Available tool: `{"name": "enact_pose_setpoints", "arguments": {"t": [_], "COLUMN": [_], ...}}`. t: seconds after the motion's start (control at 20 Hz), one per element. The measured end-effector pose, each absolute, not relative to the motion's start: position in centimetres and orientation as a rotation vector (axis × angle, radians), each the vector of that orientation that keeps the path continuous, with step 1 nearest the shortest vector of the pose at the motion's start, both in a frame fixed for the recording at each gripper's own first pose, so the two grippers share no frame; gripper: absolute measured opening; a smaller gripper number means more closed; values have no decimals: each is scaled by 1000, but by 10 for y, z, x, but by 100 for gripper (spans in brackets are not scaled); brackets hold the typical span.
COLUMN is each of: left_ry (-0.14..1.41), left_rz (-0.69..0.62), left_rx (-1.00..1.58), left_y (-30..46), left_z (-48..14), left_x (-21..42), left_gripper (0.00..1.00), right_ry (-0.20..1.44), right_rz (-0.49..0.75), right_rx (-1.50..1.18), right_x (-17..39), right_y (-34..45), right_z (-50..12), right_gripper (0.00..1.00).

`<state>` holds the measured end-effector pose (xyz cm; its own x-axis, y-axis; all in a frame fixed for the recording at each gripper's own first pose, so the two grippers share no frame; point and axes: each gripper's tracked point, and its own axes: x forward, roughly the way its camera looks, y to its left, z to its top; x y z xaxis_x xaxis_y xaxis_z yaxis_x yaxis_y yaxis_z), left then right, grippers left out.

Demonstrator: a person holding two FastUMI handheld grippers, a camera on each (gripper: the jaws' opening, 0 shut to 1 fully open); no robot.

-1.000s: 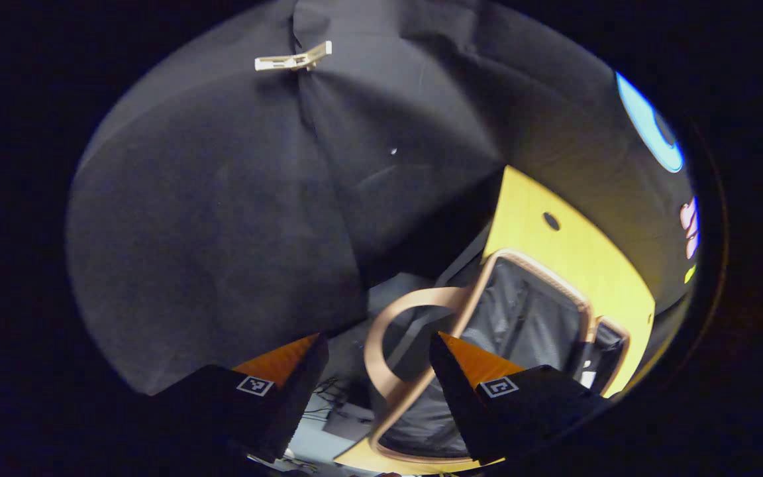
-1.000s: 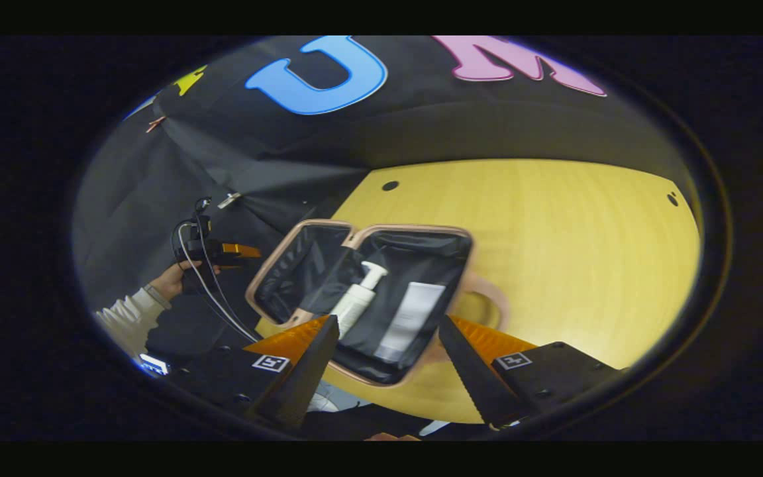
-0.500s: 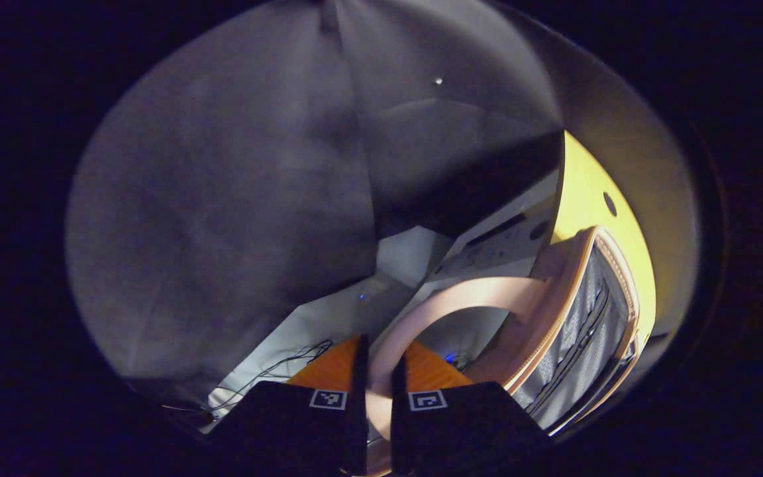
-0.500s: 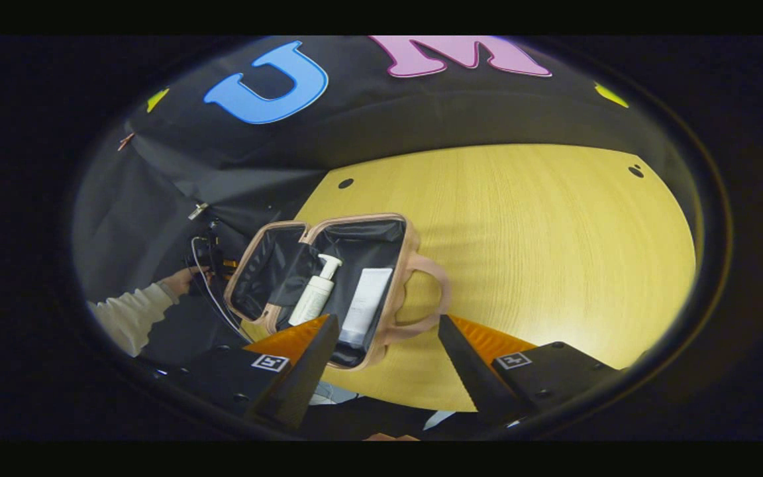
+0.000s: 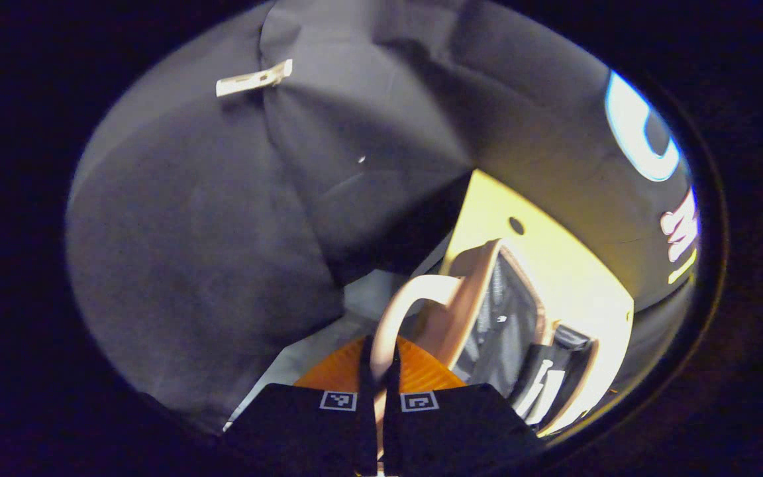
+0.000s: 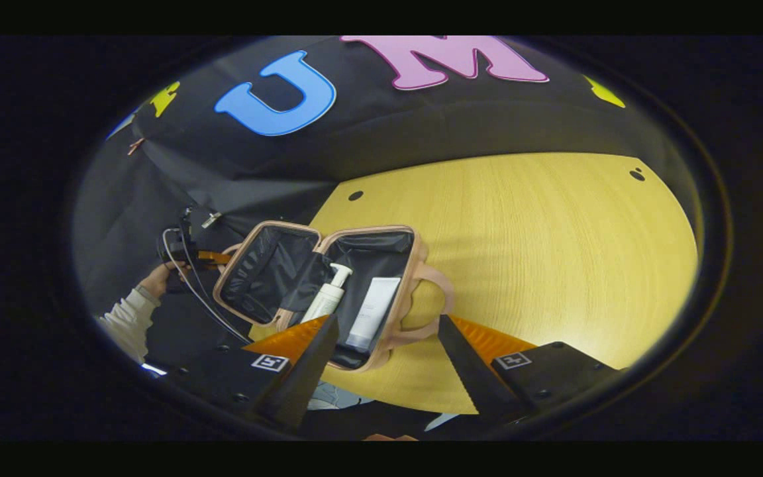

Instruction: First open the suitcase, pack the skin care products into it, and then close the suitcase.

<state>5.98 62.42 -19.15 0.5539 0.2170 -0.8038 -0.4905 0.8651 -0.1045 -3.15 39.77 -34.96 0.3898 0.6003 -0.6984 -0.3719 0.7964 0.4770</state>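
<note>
Left gripper (image 5: 377, 371) clamped on the lid handle (image 5: 400, 306) of the open case (image 6: 269, 265) at the table (image 6: 520, 245) edge, pump bottle (image 6: 327, 302) and tube (image 6: 373, 311) lying inside, right gripper (image 6: 387, 358) spread wide and holding nothing.

The suitcase (image 6: 328, 291) lies open near the left edge of the tabletop (image 6: 540, 252), its lid half tilted up on the left. In the right half a pump bottle (image 6: 326, 301) lies just left of a tube (image 6: 371, 313), side by side. The left gripper (image 5: 376, 371) sits at the lid's handle (image 5: 401, 311), beyond the tabletop's edge.
</note>
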Motion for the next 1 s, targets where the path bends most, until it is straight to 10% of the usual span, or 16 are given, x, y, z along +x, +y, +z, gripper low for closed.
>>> {"name": "enact_pose_setpoints", "arguments": {"t": [0.6, 1.0], "left_ry": [757, 872], "left_rz": [16, -272], "left_rx": [-312, -435], "left_y": [379, 197], "left_z": [-75, -156], "left_x": [67, 92], "left_gripper": [6, 6], "right_ry": [988, 1003], "right_rz": [678, 521], "right_rx": [335, 401], "right_x": [-70, -67], "right_y": [336, 230], "right_z": [-338, -344], "right_gripper": [96, 85]}}
